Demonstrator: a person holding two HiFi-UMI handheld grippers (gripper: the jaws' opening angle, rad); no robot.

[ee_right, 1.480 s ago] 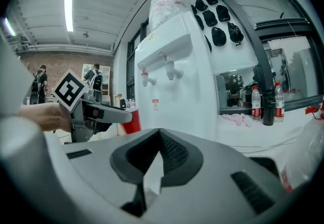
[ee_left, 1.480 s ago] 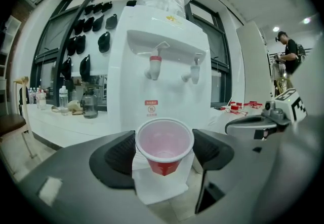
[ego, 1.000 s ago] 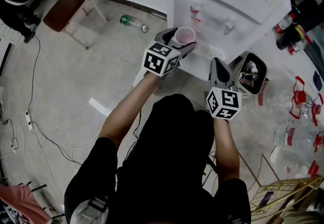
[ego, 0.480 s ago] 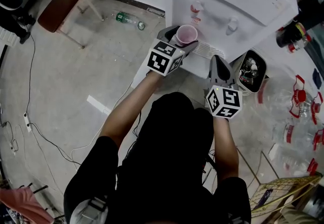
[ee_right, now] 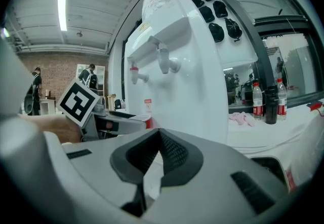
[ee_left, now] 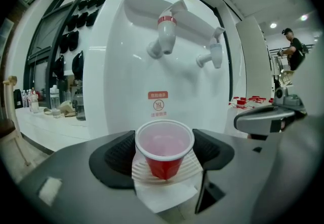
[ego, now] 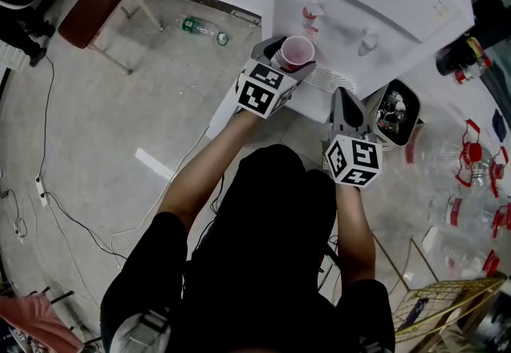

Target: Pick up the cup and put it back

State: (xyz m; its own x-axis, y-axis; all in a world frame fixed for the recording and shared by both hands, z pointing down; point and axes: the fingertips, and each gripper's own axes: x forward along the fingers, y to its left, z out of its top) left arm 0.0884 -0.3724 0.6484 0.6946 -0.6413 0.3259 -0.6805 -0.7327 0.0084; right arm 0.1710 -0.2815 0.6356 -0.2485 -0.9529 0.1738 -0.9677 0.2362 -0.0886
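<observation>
A red plastic cup [ee_left: 164, 152] with a pale inside sits upright between the two black pads of my left gripper [ee_left: 164, 153], which is shut on it. The cup hangs just over the white ribbed drip tray [ee_left: 144, 173] of a white water dispenser [ee_left: 152, 56], below the red-capped tap [ee_left: 166, 33]. In the head view the cup [ego: 297, 52] is at the dispenser's front, with the left gripper [ego: 281, 62] around it. My right gripper [ego: 345, 104] is held lower right of the tray; its jaws [ee_right: 154, 159] are shut with nothing between them.
A second, white tap [ego: 366, 41] is to the right of the red one. A small open bin [ego: 395, 113] stands right of the dispenser, with plastic bottles [ego: 471, 168] beyond it. A chair [ego: 92, 12] and a loose bottle [ego: 201, 29] are on the floor at left.
My left gripper has carried the cup a little forward and right, closer under the red tap. The right gripper has stayed put.
</observation>
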